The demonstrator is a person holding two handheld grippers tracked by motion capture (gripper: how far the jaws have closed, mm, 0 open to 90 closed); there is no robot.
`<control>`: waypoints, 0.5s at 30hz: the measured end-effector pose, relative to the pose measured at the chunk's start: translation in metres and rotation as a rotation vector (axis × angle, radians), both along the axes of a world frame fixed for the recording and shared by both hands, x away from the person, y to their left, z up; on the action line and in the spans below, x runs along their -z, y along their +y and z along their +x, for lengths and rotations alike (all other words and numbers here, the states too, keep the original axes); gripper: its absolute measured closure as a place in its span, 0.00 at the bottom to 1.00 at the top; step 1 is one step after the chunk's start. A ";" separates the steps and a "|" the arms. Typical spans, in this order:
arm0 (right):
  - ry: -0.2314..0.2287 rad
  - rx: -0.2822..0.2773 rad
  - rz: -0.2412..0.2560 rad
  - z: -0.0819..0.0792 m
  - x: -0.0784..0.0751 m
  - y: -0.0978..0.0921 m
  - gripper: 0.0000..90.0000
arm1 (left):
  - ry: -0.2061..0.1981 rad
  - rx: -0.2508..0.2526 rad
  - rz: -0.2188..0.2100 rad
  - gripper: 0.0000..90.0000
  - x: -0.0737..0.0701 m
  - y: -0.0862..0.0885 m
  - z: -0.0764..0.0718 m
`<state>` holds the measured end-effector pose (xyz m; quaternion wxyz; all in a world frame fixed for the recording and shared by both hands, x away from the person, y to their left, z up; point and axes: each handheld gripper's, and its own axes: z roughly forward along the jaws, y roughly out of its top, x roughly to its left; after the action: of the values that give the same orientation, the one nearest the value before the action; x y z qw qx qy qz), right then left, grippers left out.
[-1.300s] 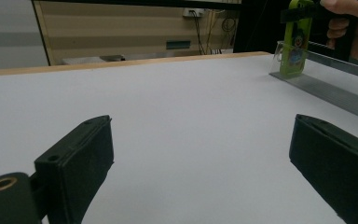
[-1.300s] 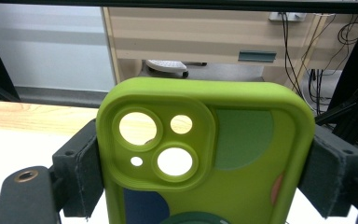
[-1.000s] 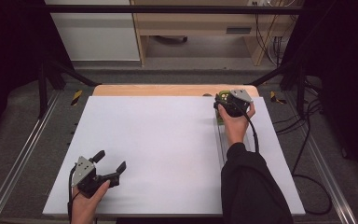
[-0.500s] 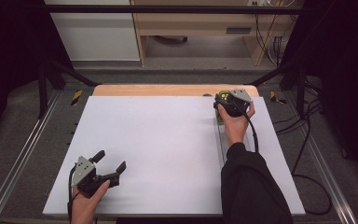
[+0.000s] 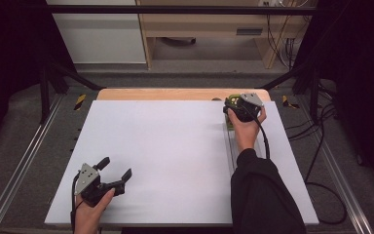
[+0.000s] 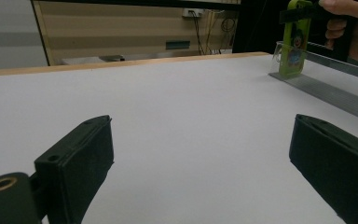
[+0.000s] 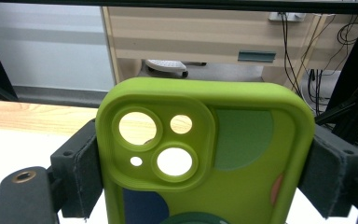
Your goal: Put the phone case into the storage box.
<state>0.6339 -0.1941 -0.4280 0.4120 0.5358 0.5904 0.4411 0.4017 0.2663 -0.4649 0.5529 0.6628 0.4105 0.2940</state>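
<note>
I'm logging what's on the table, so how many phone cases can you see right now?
1. The green phone case is clamped between the jaws of the right gripper at the far right of the white table, over a clear rail. None other is visible.

Clamped between the two black padded jaws of the right hand-held gripper (image 7: pixel 205 186): a lime-green silicone phone case (image 7: pixel 214 158), upright, its sides touching both pads. Camera cutouts toward the left jaw, green, blue and orange patches on the back. Beyond, white tabletop (image 7: pixel 23 149) with wooden edge, beige cabinet (image 7: pixel 191 32) behind.
</note>
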 end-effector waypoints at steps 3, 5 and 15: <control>0.001 0.000 -0.001 0.000 0.000 -0.001 0.17 | -0.001 -0.001 -0.001 0.06 0.000 0.000 0.000; 0.001 0.001 0.001 0.000 0.000 0.000 0.17 | -0.003 -0.006 0.003 0.06 0.000 0.001 0.000; 0.004 0.004 0.000 0.001 0.000 0.000 0.17 | 0.000 0.001 0.001 0.06 0.000 -0.001 0.000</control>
<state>0.6347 -0.1943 -0.4277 0.4118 0.5378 0.5903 0.4391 0.4016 0.2658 -0.4649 0.5529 0.6633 0.4099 0.2939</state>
